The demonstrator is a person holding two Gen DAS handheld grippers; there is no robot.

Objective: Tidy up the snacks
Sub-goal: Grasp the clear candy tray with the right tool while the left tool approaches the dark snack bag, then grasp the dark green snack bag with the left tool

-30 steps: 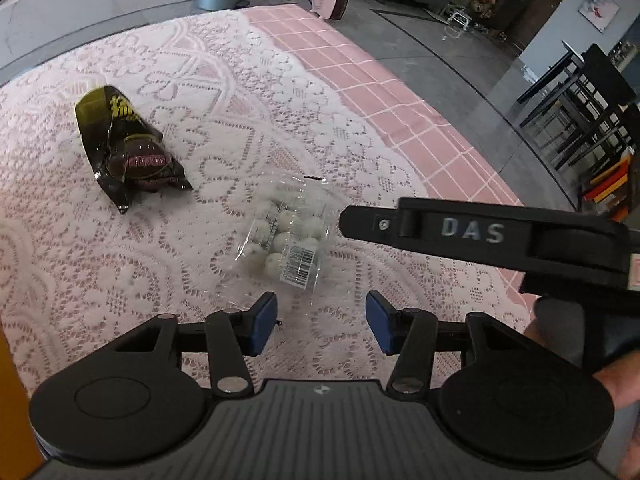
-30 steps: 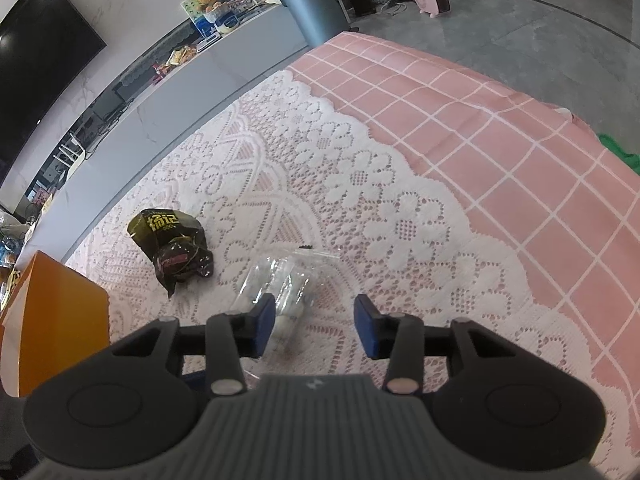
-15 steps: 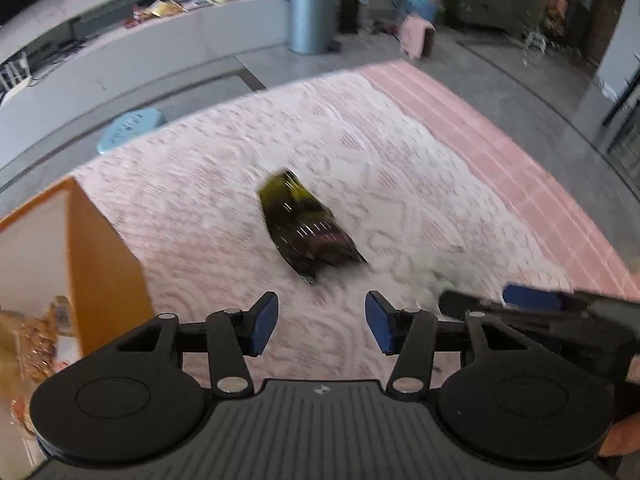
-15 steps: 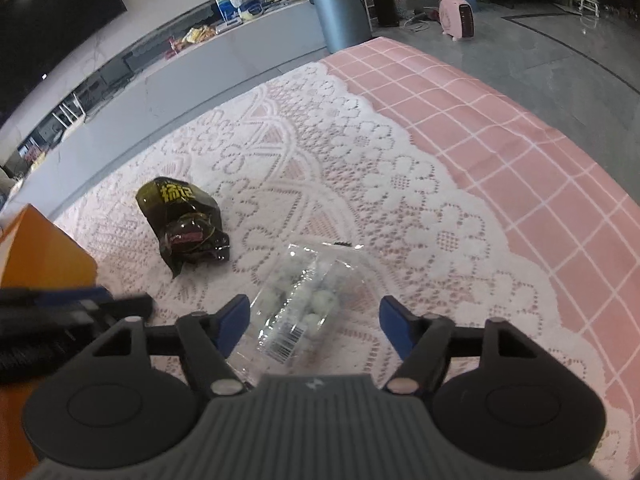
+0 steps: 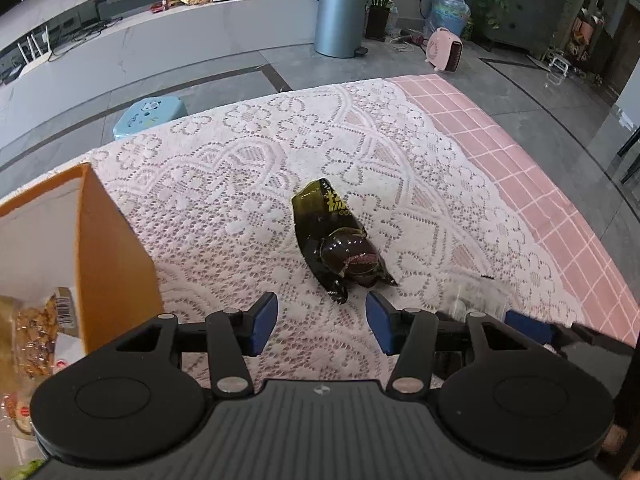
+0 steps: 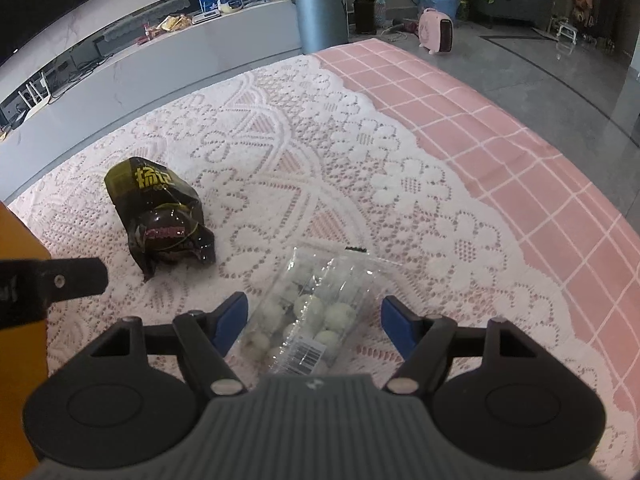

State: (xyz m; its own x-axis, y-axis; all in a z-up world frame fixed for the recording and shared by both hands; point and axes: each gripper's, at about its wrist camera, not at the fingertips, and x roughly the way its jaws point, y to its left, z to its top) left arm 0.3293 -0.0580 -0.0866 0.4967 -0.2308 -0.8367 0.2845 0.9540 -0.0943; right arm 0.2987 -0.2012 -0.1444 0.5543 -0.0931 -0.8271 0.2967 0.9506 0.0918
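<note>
A dark green-black snack packet [image 5: 338,246] lies on the lace cloth; it also shows in the right wrist view [image 6: 160,220]. My left gripper [image 5: 322,324] is open and empty, just in front of it. A clear bag of white balls with a barcode [image 6: 310,316] lies between the open jaws of my right gripper [image 6: 314,326], which is not closed on it. In the left wrist view the bag [image 5: 476,300] is mostly hidden behind the right gripper's fingers [image 5: 528,326]. An orange box [image 5: 92,248] holding snacks stands at the left.
The lace cloth [image 6: 320,152] covers a pink checked tablecloth [image 6: 520,152]. The left gripper's finger [image 6: 60,282] reaches in at the left of the right wrist view. Beyond the table's far edge are a blue stool [image 5: 150,114], a grey bin [image 5: 340,18] and a pink heater [image 5: 444,48].
My left gripper swung left from the clear bag to face the dark packet and the orange box. My right gripper opened wider and moved forward around the clear bag.
</note>
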